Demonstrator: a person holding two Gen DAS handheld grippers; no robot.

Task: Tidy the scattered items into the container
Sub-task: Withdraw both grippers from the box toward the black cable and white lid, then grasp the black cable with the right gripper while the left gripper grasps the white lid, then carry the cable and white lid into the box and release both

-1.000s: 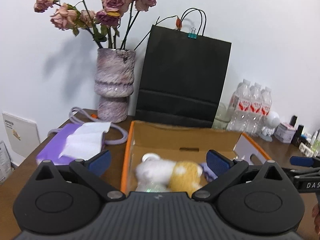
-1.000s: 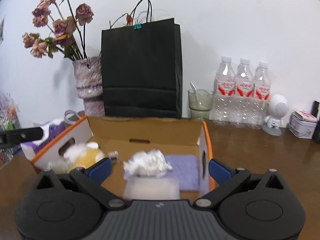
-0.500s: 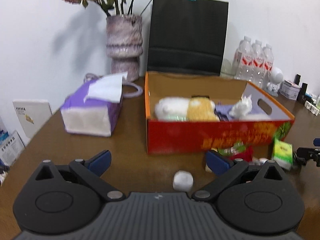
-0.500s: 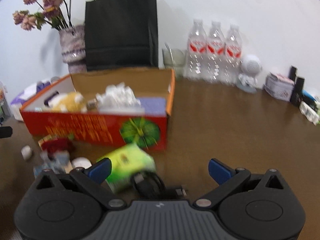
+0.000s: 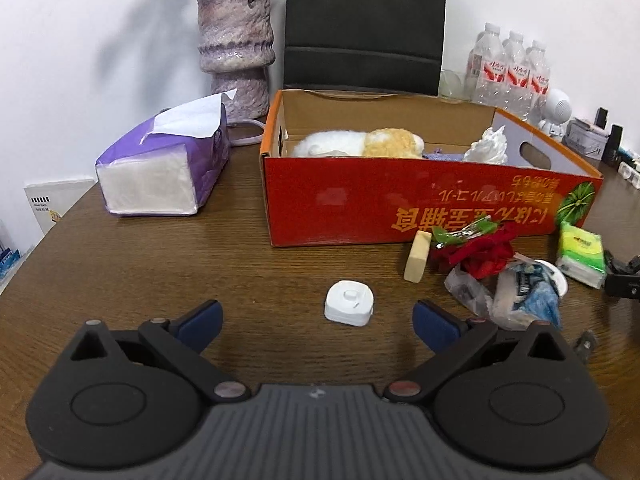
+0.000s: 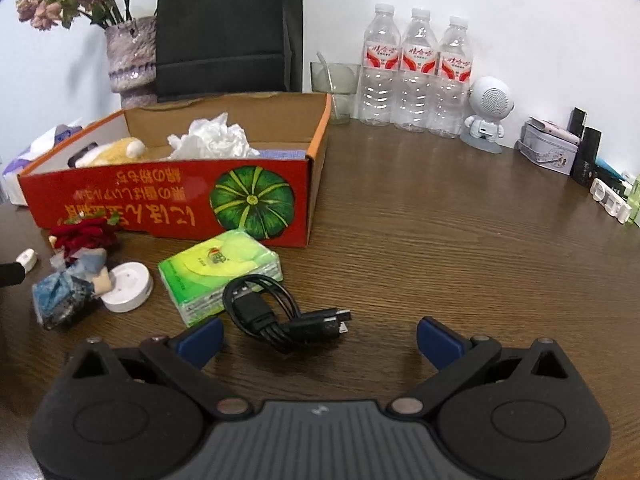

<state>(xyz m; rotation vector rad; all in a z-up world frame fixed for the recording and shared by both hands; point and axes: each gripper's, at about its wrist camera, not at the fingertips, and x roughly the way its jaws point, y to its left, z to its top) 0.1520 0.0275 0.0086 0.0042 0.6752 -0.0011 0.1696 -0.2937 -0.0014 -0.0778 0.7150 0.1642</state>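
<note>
A red cardboard box (image 5: 400, 196) (image 6: 168, 200) holds a white and yellow plush toy (image 5: 360, 144), crumpled white paper (image 6: 212, 138) and a purple cloth. In front of it lie a small white square tag (image 5: 349, 303), a beige eraser (image 5: 417, 256), a red flower (image 5: 480, 252), a crumpled wrapper (image 5: 520, 292), a white round disc (image 6: 127, 286), a green tissue pack (image 6: 220, 276) and a coiled black cable (image 6: 280, 312). My left gripper (image 5: 316, 322) is open and empty just before the white tag. My right gripper (image 6: 320, 336) is open and empty just before the cable.
A purple tissue box (image 5: 164, 164) lies left of the red box. A vase (image 5: 236, 48) and a black paper bag (image 5: 364, 24) stand behind it. Water bottles (image 6: 416, 72), a glass, a white robot figure (image 6: 486, 116) and small boxes line the back right.
Both grippers have pulled back from above the box and dropped to the table in front of it. The left one now faces the white tag, the right one the black cable.
</note>
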